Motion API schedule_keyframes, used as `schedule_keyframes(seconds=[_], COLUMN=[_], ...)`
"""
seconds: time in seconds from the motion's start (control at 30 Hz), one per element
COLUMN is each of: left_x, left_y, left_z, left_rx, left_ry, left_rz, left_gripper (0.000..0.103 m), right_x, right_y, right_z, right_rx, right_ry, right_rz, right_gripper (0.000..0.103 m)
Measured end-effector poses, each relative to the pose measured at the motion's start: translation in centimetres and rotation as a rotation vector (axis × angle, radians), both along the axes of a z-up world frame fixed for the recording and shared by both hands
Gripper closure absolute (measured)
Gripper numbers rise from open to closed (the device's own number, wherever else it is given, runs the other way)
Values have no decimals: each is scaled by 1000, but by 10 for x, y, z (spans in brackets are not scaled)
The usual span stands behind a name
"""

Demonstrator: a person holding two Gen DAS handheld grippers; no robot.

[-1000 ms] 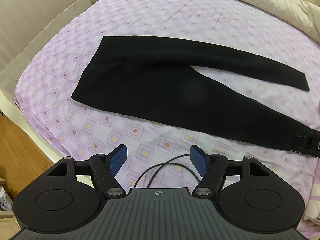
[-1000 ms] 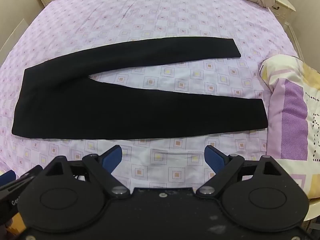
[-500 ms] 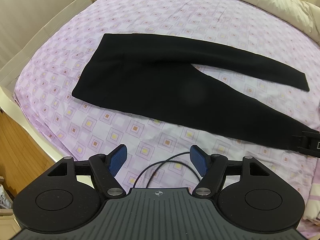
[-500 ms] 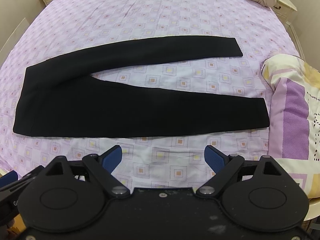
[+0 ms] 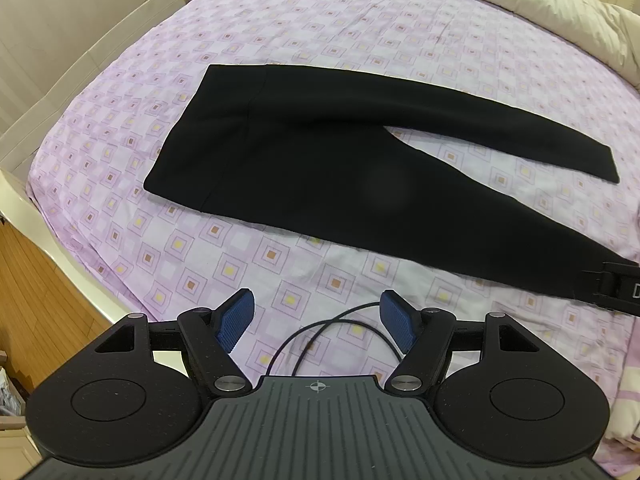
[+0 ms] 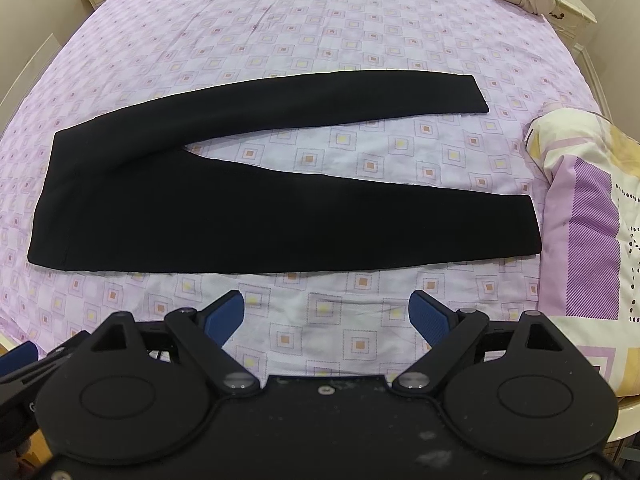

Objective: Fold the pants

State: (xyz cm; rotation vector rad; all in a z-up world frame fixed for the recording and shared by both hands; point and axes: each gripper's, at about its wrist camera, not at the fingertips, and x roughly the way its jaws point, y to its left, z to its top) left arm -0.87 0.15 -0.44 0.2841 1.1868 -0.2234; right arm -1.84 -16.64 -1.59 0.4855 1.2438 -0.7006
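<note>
Black pants (image 5: 320, 168) lie flat on the purple patterned bed sheet, waistband to the left and both legs spread apart in a V to the right. They also show in the right wrist view (image 6: 248, 208). My left gripper (image 5: 316, 320) is open and empty, hovering over the sheet just in front of the pants' near edge below the hip. My right gripper (image 6: 326, 314) is open and empty, above the sheet in front of the near leg. Part of the right gripper's body (image 5: 616, 288) shows at the right edge of the left wrist view, by the near leg's cuff.
A folded patterned quilt (image 6: 588, 216) lies right of the leg cuffs. A cream duvet (image 5: 540, 4) is bunched at the far end of the bed. The cream bed frame (image 5: 60, 256) and wooden floor (image 5: 36, 312) are at left. A black cable (image 5: 320, 328) loops between my left fingers.
Both grippers have drifted slightly; the pants sit a little lower and nearer in both views. The pants have not moved and both grippers stay open.
</note>
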Motion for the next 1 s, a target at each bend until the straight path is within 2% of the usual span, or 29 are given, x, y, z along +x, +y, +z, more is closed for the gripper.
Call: schedule_keyframes(seconds=[0.77, 1.0], left_x=[8, 8], left_y=[3, 6], left_z=[-1, -2], left_rx=[-1, -6], left_ry=[19, 26], left_rz=[17, 21], left_gripper=[35, 39], right_x=[0, 0], right_y=[-1, 0], right_z=[-6, -7], right_rx=[18, 20], right_ry=[-4, -12], right_rz=[8, 11], right_gripper=[8, 8])
